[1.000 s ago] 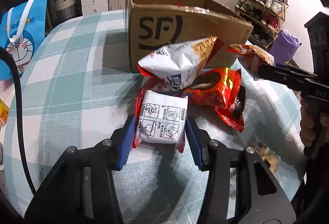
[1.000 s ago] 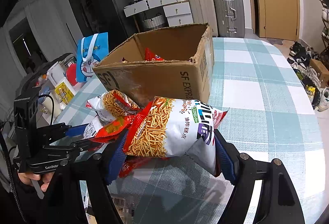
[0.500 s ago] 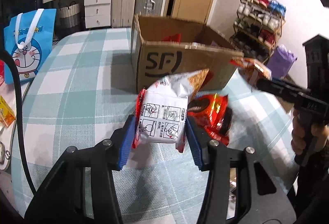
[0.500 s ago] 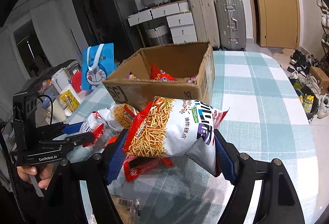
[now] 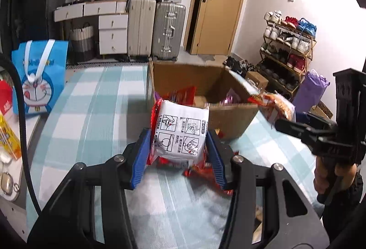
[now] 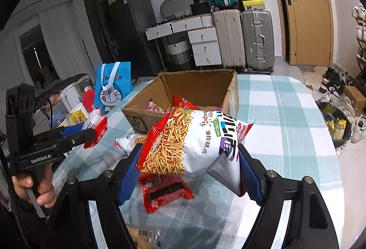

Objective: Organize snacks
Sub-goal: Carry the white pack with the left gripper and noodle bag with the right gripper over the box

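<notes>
My left gripper [image 5: 179, 146] is clamped on 1 small white-backed snack packet [image 5: 180, 130], held clear of the table, just short of the cardboard box's [image 5: 231, 118] near wall. My right gripper [image 6: 189, 169] is squeezed shut on 1 big noodle-snack bag [image 6: 194, 141], its long axis running across the jaws, also raised and short of that box. The box opening lies straight ahead of both; I judge the left the nearer. On the checked tablecloth [image 6: 286, 112] before the box I count 2 loose packs: 1 red wrapper [image 6: 164, 192] and 1 white bag [image 6: 128, 141]. Several snacks already sit inside.
</notes>
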